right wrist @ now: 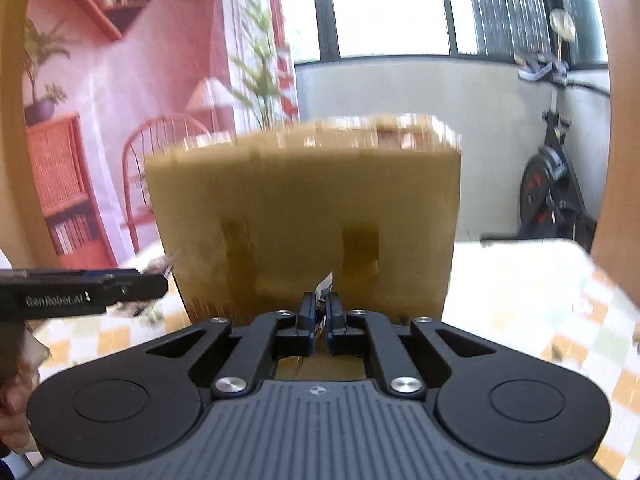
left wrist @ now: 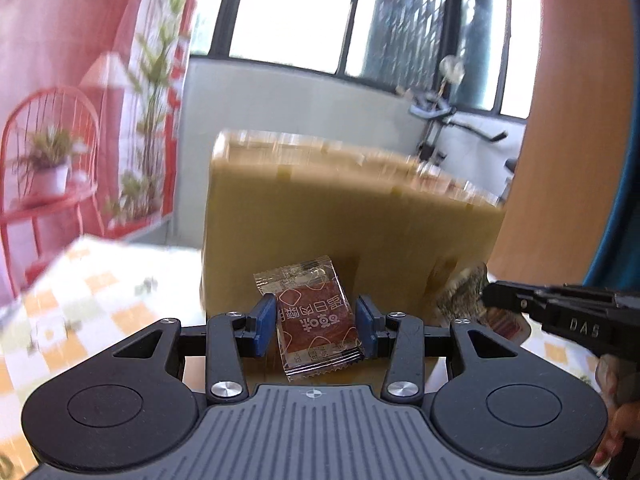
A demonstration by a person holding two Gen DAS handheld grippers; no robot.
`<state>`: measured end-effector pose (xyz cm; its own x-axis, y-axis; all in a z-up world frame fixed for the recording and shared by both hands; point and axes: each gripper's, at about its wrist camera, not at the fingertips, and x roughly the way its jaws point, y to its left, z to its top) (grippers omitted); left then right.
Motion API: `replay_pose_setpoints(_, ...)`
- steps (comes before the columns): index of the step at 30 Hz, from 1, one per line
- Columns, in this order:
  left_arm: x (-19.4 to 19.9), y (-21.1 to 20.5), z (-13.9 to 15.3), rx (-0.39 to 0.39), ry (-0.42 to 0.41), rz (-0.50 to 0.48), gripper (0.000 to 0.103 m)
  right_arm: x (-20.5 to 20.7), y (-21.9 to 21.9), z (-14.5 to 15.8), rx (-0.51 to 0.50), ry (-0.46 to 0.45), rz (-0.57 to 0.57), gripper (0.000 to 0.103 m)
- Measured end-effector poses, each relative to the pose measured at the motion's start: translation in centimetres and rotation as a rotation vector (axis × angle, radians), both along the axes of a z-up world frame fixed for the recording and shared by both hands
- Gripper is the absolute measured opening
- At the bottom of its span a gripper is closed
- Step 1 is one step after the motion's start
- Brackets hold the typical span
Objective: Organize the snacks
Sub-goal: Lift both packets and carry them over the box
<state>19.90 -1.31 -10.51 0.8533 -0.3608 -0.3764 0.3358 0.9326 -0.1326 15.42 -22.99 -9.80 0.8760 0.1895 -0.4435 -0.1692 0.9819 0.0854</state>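
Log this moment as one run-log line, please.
left gripper: shut on clear-wrapped red snack packet | right gripper: shut on thin wrapper edge | ahead: blurred tan cardboard box

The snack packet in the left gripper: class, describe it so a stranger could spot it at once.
Start at the big cardboard box on the checked tablecloth. In front of it, the left gripper pinches a snack packet between blue pads. It is clear plastic with a reddish-brown slab and white characters.

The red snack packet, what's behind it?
Right behind the red snack packet, held in the left gripper, stands a big cardboard box. The box hides whatever is behind it.
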Motion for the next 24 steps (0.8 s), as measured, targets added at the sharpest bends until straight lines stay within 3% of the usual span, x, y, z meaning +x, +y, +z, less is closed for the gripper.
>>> replay_pose_setpoints(7, 1.5, -0.7, 4.8, 0.026, -0.119, -0.031, 0.045, 1.4, 0.0, 6.2, 0.004, -0.159, 0.032, 0.006)
replay_pose_setpoints(13, 4.8, -1.3, 7.4, 0.020, -0.140, -0.028, 0.045, 4.9, -0.2, 9.7, 0.008, -0.242, 0.031, 0.006)
replay_pose_setpoints(20, 9.5, -2.2, 8.5, 0.054, -0.114, -0.012, 0.046, 10.7, -0.4, 10.3, 0.095, -0.225, 0.019, 0.006)
replay_pose_setpoints(24, 11.5, -2.6, 8.0, 0.080, -0.075, -0.006, 0.046, 13.8, -1.2, 9.5, 0.170, -0.168, 0.006, 0.006)
